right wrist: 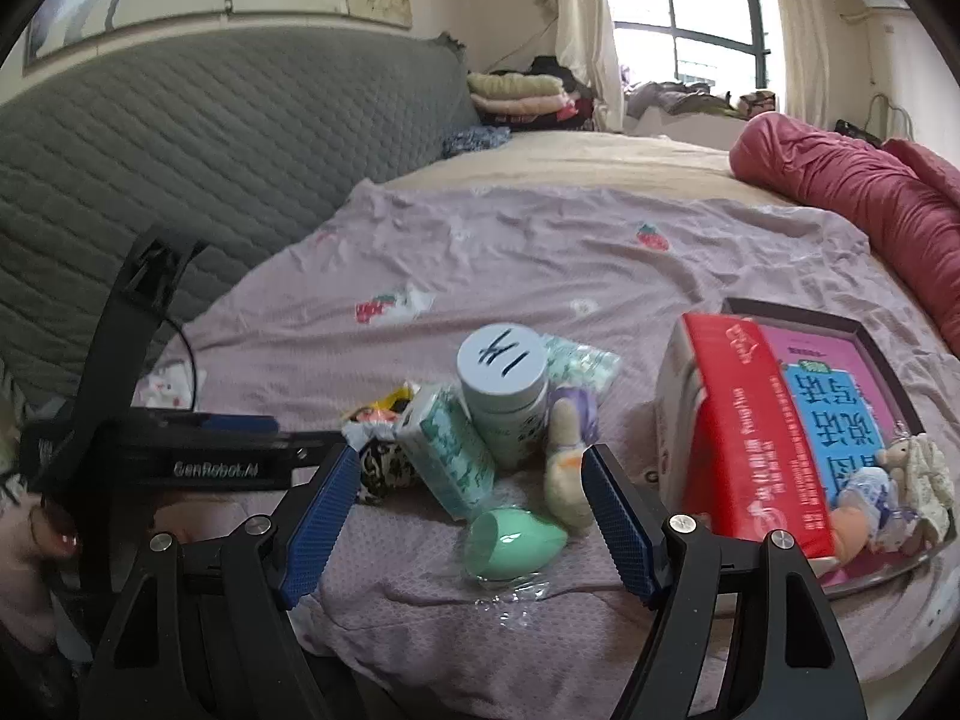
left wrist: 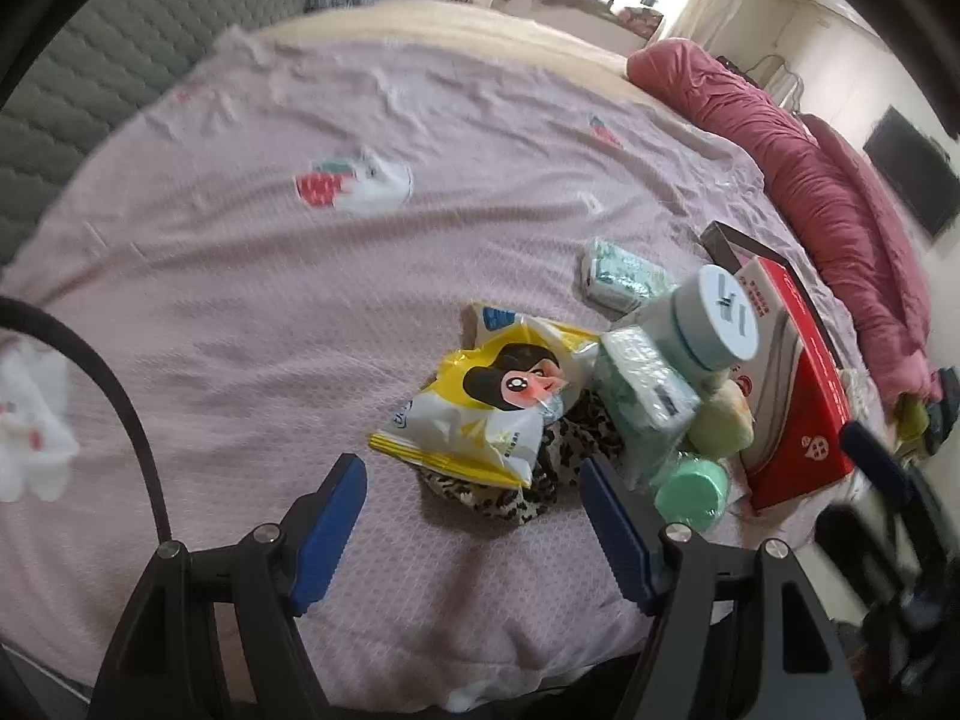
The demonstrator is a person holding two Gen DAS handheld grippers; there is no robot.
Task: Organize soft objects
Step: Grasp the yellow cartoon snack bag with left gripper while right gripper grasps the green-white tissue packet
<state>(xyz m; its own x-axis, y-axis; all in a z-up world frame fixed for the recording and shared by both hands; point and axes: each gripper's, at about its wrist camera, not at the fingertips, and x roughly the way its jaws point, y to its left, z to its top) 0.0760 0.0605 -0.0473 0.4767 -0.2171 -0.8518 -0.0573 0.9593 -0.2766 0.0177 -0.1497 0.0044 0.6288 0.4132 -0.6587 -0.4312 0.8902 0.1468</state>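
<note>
A pile of small items lies on the pink bedsheet. In the left wrist view my left gripper is open and empty, just short of a yellow snack bag lying on a leopard-print cloth. In the right wrist view my right gripper is open and empty, over a green egg-shaped sponge and a yellow-green plush toy. Green tissue packs and a white-lidded jar stand behind. A small doll lies in the tray.
A red box and a pink book sit in the dark tray at the right. A red duvet is rolled along the bed's far right. A grey quilted headboard is on the left. The left gripper's body shows in the right view.
</note>
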